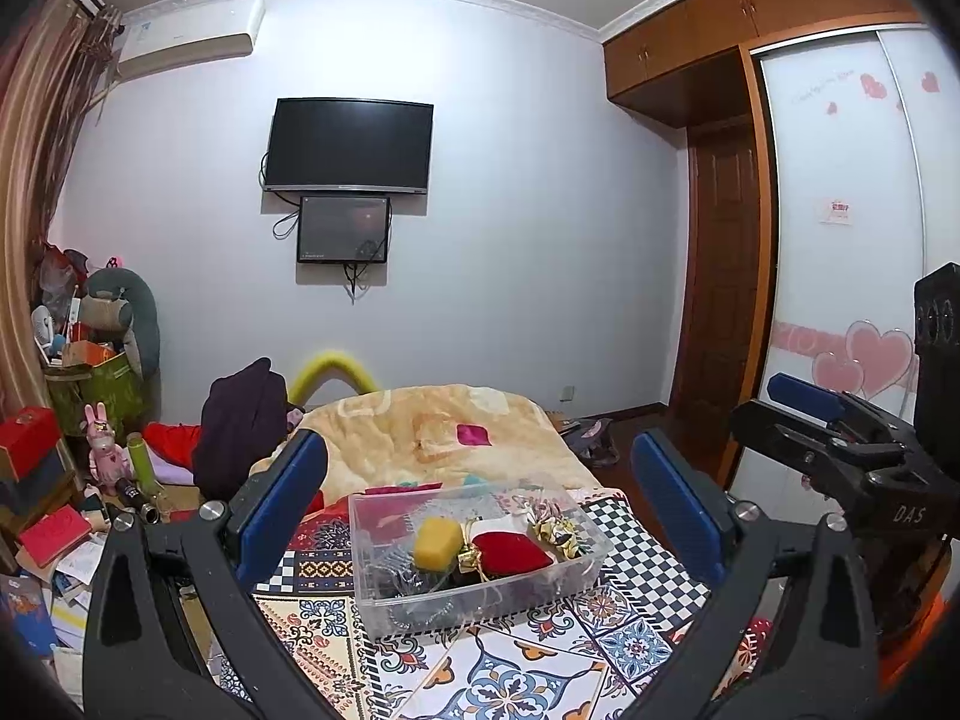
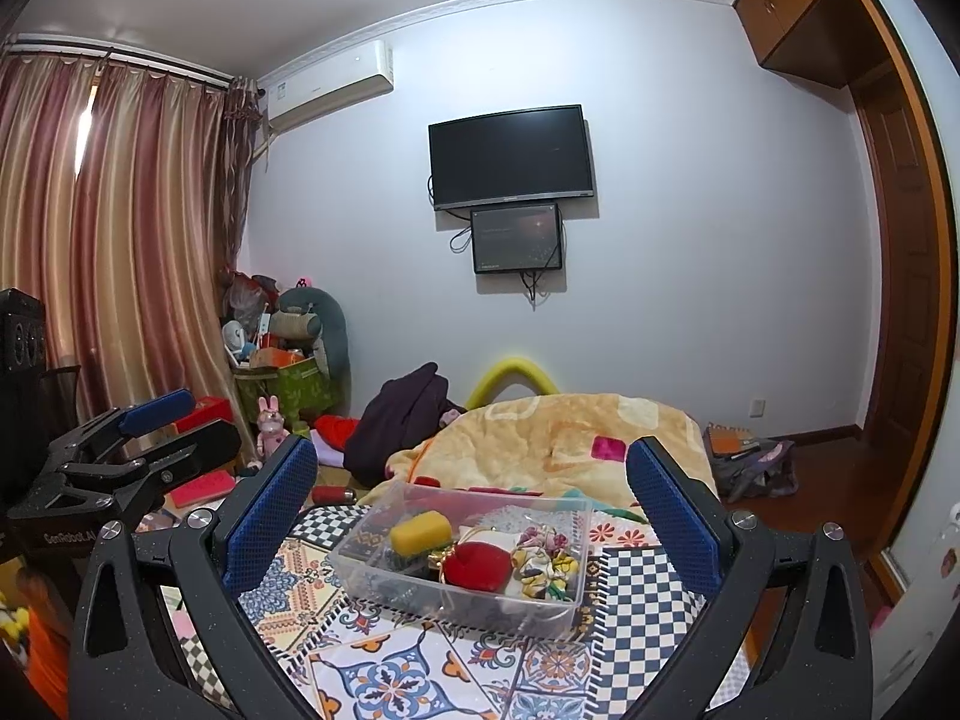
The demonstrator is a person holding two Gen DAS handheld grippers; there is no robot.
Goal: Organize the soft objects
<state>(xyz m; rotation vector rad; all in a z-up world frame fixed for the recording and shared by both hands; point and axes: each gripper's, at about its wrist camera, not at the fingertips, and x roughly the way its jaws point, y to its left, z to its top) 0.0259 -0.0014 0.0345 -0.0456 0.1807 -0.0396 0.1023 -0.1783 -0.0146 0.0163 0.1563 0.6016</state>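
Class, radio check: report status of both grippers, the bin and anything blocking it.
Left hand-held gripper open, empty. Right hand-held gripper open, empty. Clear bin on patterned cloth holds yellow sponge, red pouch. Path unobstructed.

Ahead of me a dark television (image 1: 349,145) hangs on the wall above a smaller screen (image 1: 344,229); an air conditioner (image 2: 329,88) sits beside striped curtains (image 2: 108,228); a wooden door (image 1: 723,276) stands at right; a yellow quilt (image 2: 558,438) covers the bed's far end.
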